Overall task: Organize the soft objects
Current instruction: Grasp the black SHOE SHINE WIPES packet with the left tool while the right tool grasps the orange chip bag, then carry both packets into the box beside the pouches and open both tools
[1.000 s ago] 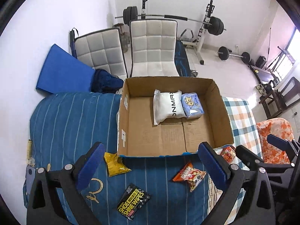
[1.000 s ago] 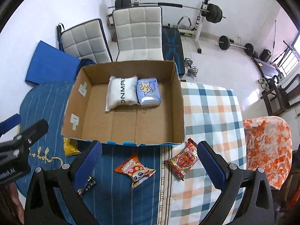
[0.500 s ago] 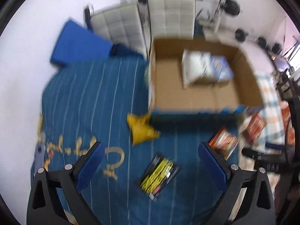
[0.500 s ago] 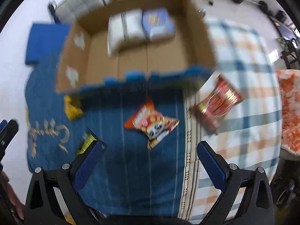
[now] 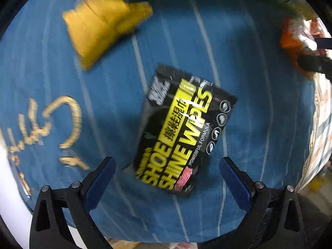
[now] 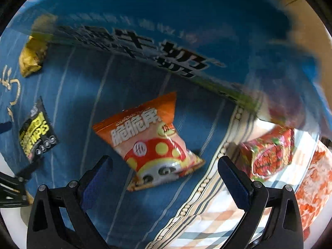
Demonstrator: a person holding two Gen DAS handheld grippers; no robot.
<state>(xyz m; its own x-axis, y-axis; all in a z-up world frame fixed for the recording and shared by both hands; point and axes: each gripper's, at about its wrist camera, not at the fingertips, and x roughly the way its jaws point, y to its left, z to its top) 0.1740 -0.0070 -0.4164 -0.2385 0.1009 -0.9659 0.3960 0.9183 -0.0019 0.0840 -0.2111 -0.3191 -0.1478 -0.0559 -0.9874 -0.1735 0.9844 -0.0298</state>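
The left gripper [image 5: 167, 167] is hanging wide open over the black wipes pack [image 5: 182, 126]; the right gripper [image 6: 165, 164] is gaping above the orange snack bag [image 6: 149, 143].

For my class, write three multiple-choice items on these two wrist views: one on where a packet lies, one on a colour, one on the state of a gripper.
1. The shoe shine wipes pack lies:
A. inside a box
B. on the blue striped cloth, ahead of the left hand-held gripper
C. on a chair

2. The main colour of the mushroom snack bag is:
A. orange
B. green
C. purple

3. The right hand-held gripper is:
A. shut on the snack bag
B. shut on nothing
C. open, holding nothing

Key: 1 B, the pack rests flat on the cloth between the spread fingers' line of sight. 2 A, its top and edges are orange. 3 C, the blue pads stand wide apart with the bag lying beyond them.
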